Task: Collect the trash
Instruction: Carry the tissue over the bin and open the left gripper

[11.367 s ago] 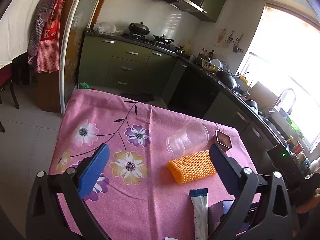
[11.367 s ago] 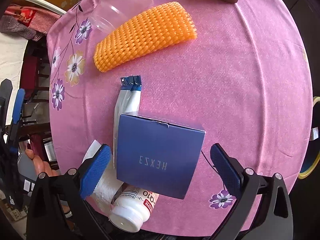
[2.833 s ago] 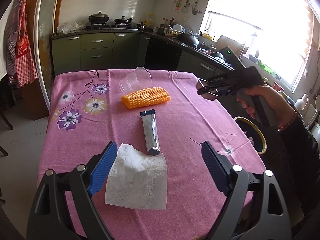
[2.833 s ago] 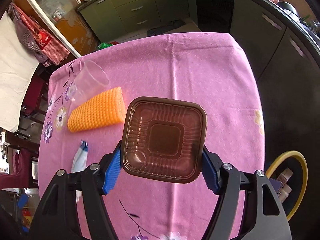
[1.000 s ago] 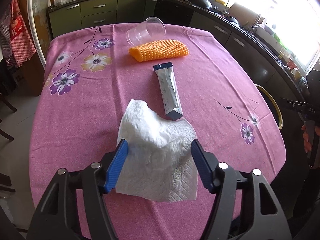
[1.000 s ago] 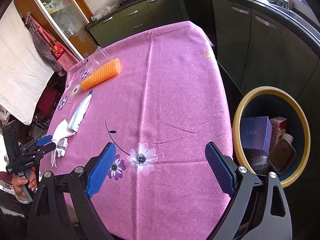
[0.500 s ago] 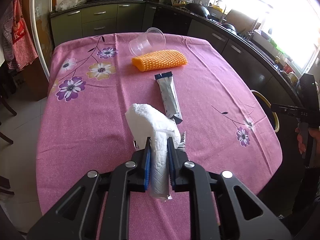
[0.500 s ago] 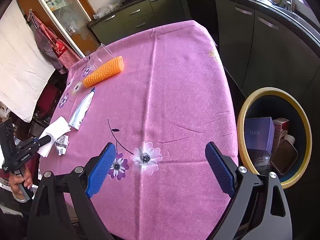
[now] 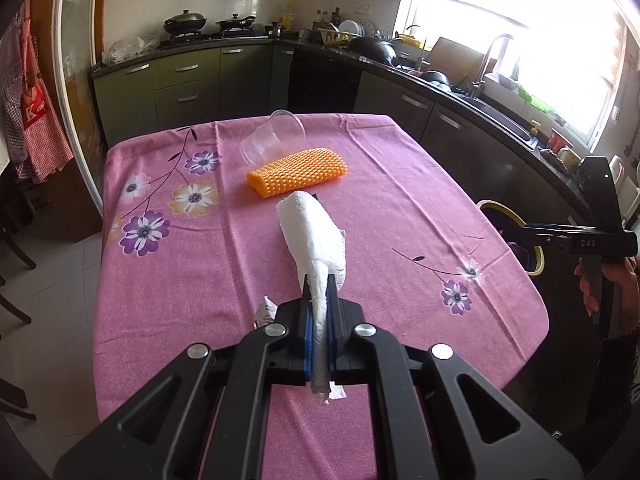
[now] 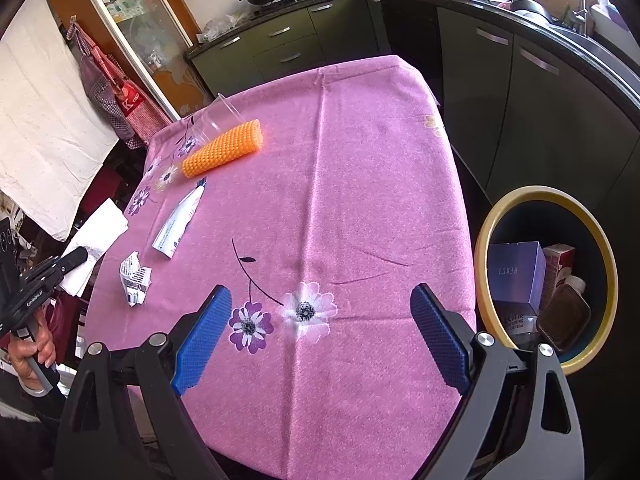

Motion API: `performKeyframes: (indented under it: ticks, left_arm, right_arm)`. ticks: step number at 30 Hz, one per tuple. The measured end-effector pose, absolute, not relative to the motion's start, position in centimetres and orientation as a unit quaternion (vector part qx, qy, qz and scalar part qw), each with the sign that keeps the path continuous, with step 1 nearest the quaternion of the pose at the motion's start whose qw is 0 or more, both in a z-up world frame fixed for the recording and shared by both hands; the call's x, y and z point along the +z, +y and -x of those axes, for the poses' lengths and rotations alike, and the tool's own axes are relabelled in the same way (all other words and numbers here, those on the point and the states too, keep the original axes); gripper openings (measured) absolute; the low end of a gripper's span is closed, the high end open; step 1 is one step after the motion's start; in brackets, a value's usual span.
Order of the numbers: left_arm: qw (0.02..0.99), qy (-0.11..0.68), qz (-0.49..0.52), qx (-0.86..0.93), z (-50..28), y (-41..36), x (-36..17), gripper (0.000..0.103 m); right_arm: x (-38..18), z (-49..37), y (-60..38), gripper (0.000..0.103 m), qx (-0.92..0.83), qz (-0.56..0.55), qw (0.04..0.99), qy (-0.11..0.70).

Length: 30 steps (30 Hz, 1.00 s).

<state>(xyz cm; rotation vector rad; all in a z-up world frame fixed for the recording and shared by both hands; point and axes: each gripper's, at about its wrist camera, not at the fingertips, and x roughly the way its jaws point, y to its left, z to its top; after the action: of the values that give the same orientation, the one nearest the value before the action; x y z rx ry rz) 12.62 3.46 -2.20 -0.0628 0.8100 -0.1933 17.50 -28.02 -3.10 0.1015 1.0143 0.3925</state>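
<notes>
The left gripper [image 9: 318, 300] tilts down over the near part of the table [image 9: 400, 216], its blue pads pressed together on a white tissue [image 9: 314, 236] that sticks up and forward out of them, clear of the cloth (a tail of it hangs below the pads). The jaws have just been closing, with the tissue between them. The right gripper [image 10: 320, 336] points steeply down over the table's right corner, jaws spread wide with nothing between them; a hand [image 10: 30, 350] shows at the far left of its view, on the other tool's handle. Just off the table's right edge stands the yellow-rimmed bin [image 10: 490, 224], mouth open, with a blue box [image 10: 516, 276] and a brown tray [image 10: 564, 318] inside. On the cloth lie a crumpled wrapper [image 10: 134, 278] near the left edge, a sachet [image 10: 178, 220], an orange net [image 9: 298, 170] and a tipped clear cup [image 9: 272, 136] touching it. The table's middle and right side lie bare.
</notes>
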Motion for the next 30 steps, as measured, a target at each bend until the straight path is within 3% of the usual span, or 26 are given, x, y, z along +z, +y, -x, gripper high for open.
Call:
performKeyframes:
  ticks: [14, 30]
  left_arm:
    - [0.884, 0.383, -0.037, -0.265, -17.6, -12.0, -0.4, 0.005]
    - [0.805, 0.454, -0.122, -0.363, -26.9, -37.2, -6.8, 0.005]
  right_arm:
    - [-0.9, -13.1, -38.4, 0.092, 0.09, -0.098, 0.889, 0.438]
    - [-2.4, -7.0, -50.3, 0.092, -0.013, -0.181, 0.888, 0.422]
